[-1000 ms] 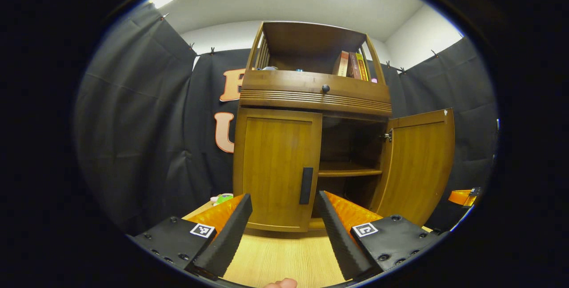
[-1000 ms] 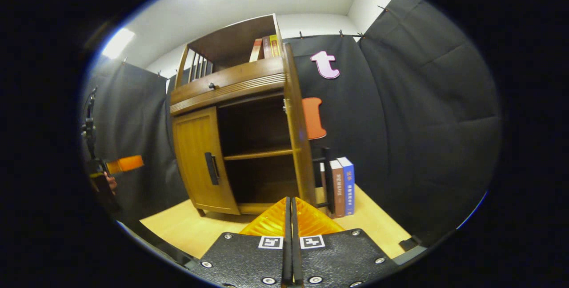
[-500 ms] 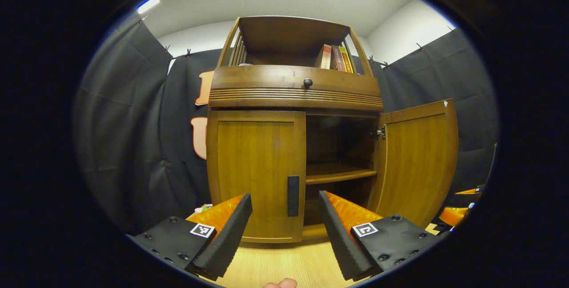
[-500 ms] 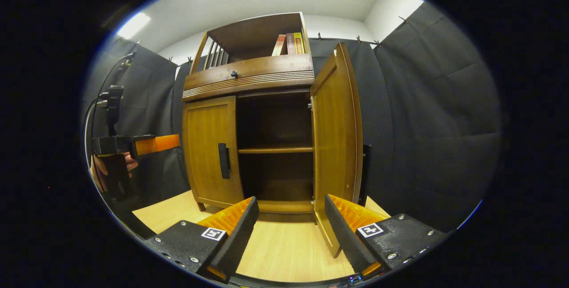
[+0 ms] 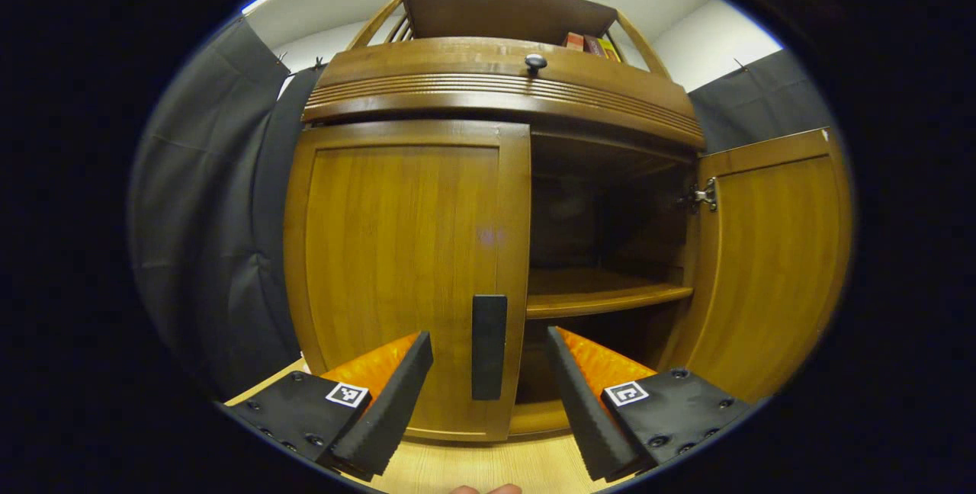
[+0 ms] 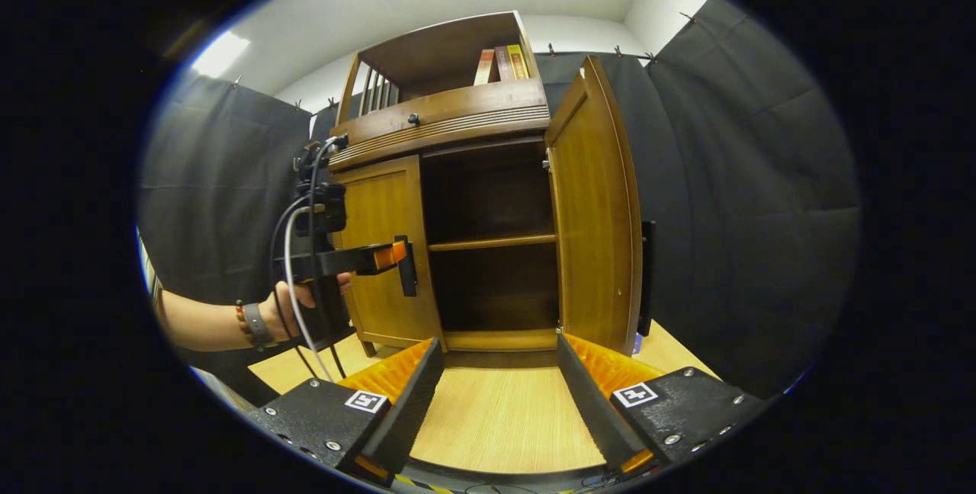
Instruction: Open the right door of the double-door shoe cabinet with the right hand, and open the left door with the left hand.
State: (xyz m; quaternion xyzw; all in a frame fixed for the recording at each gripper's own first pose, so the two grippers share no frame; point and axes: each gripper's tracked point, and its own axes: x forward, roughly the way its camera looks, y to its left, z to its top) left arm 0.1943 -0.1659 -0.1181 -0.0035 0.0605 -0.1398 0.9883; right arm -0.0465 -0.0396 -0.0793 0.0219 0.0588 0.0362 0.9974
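The wooden shoe cabinet (image 5: 496,90) stands close in the left gripper view. Its left door (image 5: 404,265) is closed, with a dark vertical handle (image 5: 489,347) at its inner edge. My left gripper (image 5: 488,395) is open, its fingers on either side of that handle without touching it. The right door (image 5: 770,265) stands swung open, showing an inner shelf (image 5: 602,296). In the right gripper view my right gripper (image 6: 499,399) is open and back from the cabinet (image 6: 457,120), near the open right door (image 6: 598,212). The left gripper (image 6: 400,258), held by a hand (image 6: 293,303), sits at the left door's handle (image 6: 409,269).
Books (image 6: 502,65) stand on the cabinet's open top shelf above a drawer with a round knob (image 5: 536,62). The cabinet rests on a light wooden floor (image 6: 496,418). Black cloth walls (image 6: 732,197) close in on both sides.
The left gripper has moved forward until its open fingers flank the left door's handle. The right gripper opened, let go of the open right door and drew back slightly.
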